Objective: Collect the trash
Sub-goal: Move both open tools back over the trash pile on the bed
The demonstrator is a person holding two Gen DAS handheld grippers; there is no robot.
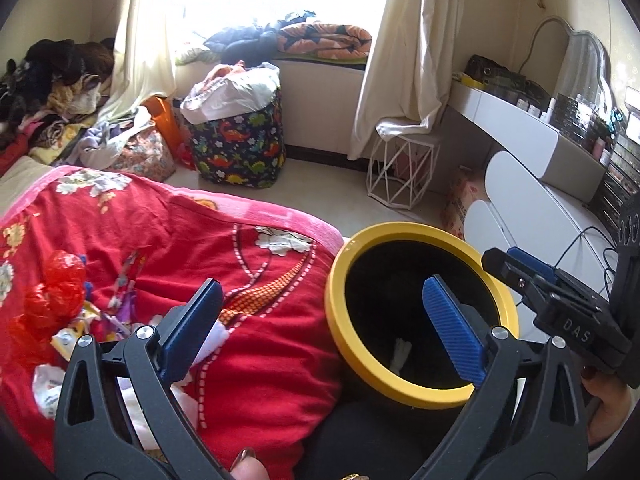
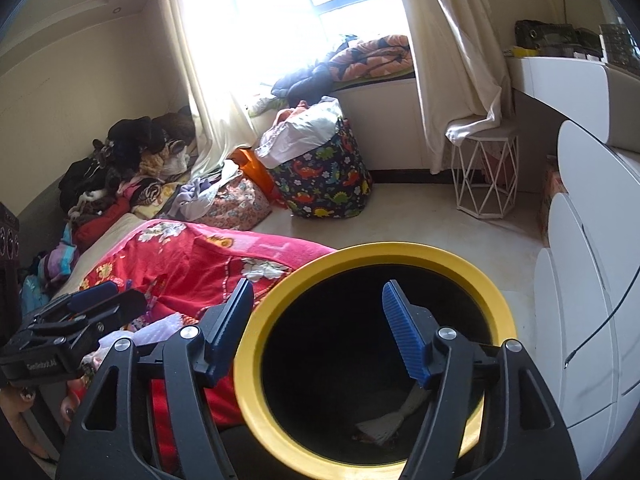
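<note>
Far left on the red blanket (image 1: 248, 280): crumpled red plastic (image 1: 56, 288) w/ a few wrappers (image 1: 76, 332) beside it, white scraps nearer the person. Left gripper (image 1: 320, 332) hangs over the blanket's edge, jaws wide apart, nothing btwn them; one blue finger (image 1: 452, 328) sits over the bin mouth. Next right, yellow-rimmed bin (image 1: 416, 394), black inside, stands tight against the bed; pale paper trash (image 2: 384, 424) lies at its bottom. Right gripper (image 2: 316, 332) points down into the bin, jaws apart, empty; left finger (image 2: 228, 332) outside the rim, right one over the opening. Further right, white dresser (image 2: 580, 320). Behind, dinosaur-print bag (image 2: 328, 184) and wire stool (image 2: 486, 176) on the floor by the window.
</note>
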